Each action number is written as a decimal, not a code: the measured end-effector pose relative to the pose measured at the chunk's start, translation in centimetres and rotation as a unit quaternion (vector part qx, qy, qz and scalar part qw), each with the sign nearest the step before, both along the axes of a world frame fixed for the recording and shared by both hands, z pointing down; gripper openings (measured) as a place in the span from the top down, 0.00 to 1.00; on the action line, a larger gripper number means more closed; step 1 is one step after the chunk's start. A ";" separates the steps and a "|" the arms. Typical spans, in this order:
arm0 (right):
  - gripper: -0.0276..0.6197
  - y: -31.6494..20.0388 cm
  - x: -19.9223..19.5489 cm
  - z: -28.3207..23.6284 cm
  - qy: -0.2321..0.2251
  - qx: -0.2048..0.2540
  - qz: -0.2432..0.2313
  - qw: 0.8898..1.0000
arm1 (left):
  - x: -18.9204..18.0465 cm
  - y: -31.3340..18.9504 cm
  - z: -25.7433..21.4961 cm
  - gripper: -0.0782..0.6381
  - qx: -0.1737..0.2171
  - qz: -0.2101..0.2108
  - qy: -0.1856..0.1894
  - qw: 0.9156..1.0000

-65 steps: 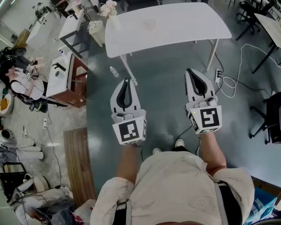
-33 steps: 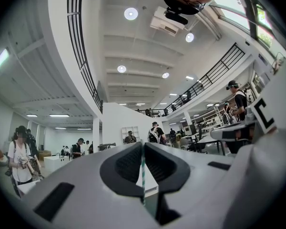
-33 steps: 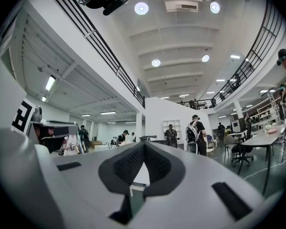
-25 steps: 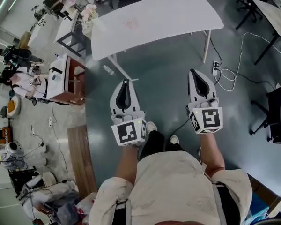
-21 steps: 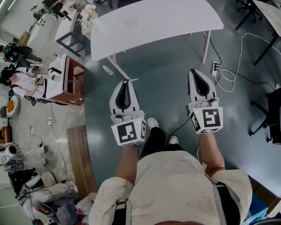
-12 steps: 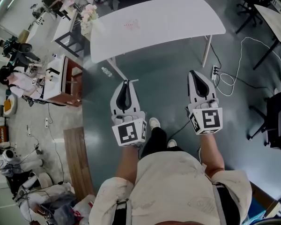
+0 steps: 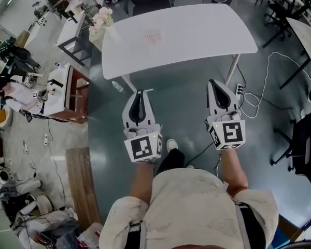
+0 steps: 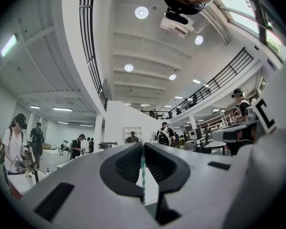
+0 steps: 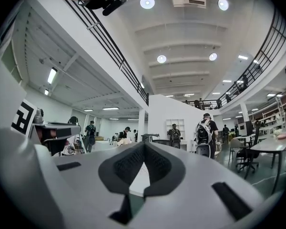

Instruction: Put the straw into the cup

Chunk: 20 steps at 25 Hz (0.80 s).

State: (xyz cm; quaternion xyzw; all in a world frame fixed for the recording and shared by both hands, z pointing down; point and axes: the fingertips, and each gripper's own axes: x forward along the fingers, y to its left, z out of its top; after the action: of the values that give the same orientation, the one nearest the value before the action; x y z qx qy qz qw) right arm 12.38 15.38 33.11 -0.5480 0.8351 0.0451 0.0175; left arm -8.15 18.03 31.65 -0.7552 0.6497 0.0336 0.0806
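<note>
Where you stand: on the dark grey floor point(image 7: 186, 102), short of the table, with both arms held out ahead of you
Table: the white table point(image 7: 197, 30), with a rounded top and thin white legs, lies ahead of both grippers and well apart from them; its top is almost bare
Neighbouring desk: a dark-framed desk point(image 7: 75, 27) stands just left of the table, with a bunch of pale flowers point(image 7: 101, 19) at the corner nearest it
Your left side: the left gripper point(image 7: 139, 93) points towards the table's near left leg, marker cube facing up at your wrist; in the left gripper view its fingers point(image 8: 126, 163) are nearly together, pinched on the straw
Your right side: the right gripper point(image 7: 214, 82) sits about level with the other, aimed towards the table's right leg; in the right gripper view its fingers point(image 9: 126, 168) meet at the tips with nothing between them
Cable: a white cable point(image 7: 259, 95) loops on the floor to the right of your right side, by a power strip point(image 7: 241, 83) near the table leg
Bottle: a small clear bottle point(image 7: 117, 86) lies on the floor by the table's left leg
Cup: the cup point(image 7: 153, 35) is a faint see-through shape on the table top, left of middle, well apart from both grippers; too small to tell more
Straw: the straw point(image 8: 143, 171) is thin, striped green and white, and stands upright in the slit between the left fingers
</note>
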 end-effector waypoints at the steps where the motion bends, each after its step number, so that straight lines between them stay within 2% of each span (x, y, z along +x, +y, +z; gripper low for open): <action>1: 0.95 -1.0 -0.8 -0.1 0.002 0.001 -0.002 1.000 | -0.8 -1.0 0.0 0.86 0.000 -0.001 0.002 1.000; 12: 0.95 -11.1 -10.8 -0.9 0.032 -0.007 -0.019 0.999 | -10.4 -11.1 0.5 0.86 -0.007 -0.019 0.029 0.999; 20: 0.96 -15.6 -14.7 -1.5 0.042 -0.003 -0.022 0.999 | -14.1 -15.6 0.4 0.86 -0.005 -0.019 0.042 0.999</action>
State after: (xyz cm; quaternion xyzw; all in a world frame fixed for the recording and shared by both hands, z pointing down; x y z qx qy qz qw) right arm -2.34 -0.24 31.65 -0.5275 0.8468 0.0653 -0.0181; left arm -22.21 2.38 32.03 -0.7414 0.6665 0.0600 0.0500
